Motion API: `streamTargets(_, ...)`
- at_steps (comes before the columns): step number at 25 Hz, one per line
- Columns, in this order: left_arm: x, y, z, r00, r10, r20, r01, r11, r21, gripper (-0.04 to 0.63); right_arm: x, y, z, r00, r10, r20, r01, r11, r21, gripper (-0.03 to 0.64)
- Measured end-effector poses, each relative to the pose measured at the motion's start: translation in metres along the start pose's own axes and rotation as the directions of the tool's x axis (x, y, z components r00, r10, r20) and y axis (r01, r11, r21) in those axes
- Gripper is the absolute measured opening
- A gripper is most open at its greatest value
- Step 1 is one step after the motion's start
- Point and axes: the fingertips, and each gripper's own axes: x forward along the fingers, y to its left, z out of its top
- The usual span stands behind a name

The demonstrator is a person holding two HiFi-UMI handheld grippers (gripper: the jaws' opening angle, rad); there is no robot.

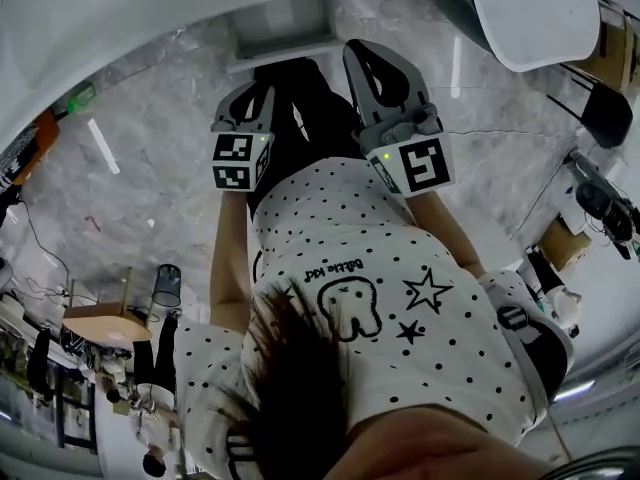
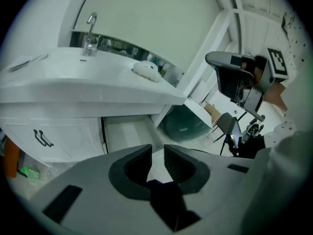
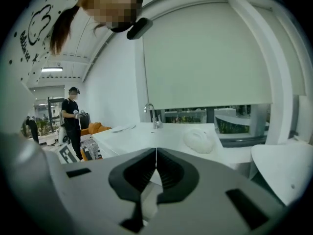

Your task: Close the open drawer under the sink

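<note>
Left tongs: tips slightly apart, nothing between them, angled down towards the drawer.
Right tongs: tips together, empty, held up at about sink-top height.
Drawer: pulled out under the sink, just beyond the left tongs, not touched by either.
Sink top: white, faucet at the back, a pale lump near the edge.

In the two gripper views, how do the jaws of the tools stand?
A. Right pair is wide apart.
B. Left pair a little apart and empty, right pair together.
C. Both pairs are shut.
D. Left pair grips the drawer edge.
B: the left tool shows a narrow empty gap between its jaws, while the right tool has its jaws meeting.
</note>
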Motion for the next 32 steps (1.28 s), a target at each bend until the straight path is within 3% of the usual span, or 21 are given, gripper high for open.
streamTargets(2,0.012,0.008,-0.019,0.999,-0.006,-0.036,0.005,0.999,-0.033,0.097,0.012,0.006,-0.009,1.000,0.000,-0.010,0.001,1.000,0.012,0.015)
streamTargets(9,0.051,0.038,-0.080,0.992,0.047,-0.118,-0.062,0.990,-0.129,0.107,0.036,0.024,-0.037,0.999,0.012,-0.034,-0.012,1.000,0.003,0.015)
streamTargets(15,0.115,0.049,-0.136,0.968,0.111,-0.225,-0.143,0.981,-0.129,0.126,0.040,0.011,-0.062,0.998,-0.004,-0.063,0.006,0.999,0.035,0.015)
streamTargets(19,0.152,0.077,-0.163,0.962,0.211,-0.174,-0.237,0.961,-0.144,0.133,0.047,0.022,-0.097,0.996,-0.003,-0.092,0.010,0.997,0.074,0.015)
streamTargets(25,0.194,0.081,-0.164,0.961,0.270,-0.056,-0.275,0.956,-0.104,0.155,0.041,0.025,-0.134,0.990,-0.025,-0.142,0.043,0.991,0.124,0.015)
streamTargets(32,0.223,0.086,-0.165,0.956,0.286,-0.060,-0.291,0.953,-0.089,0.167,0.027,0.014,-0.151,0.984,-0.062,-0.165,0.090,0.981,0.171,0.015)
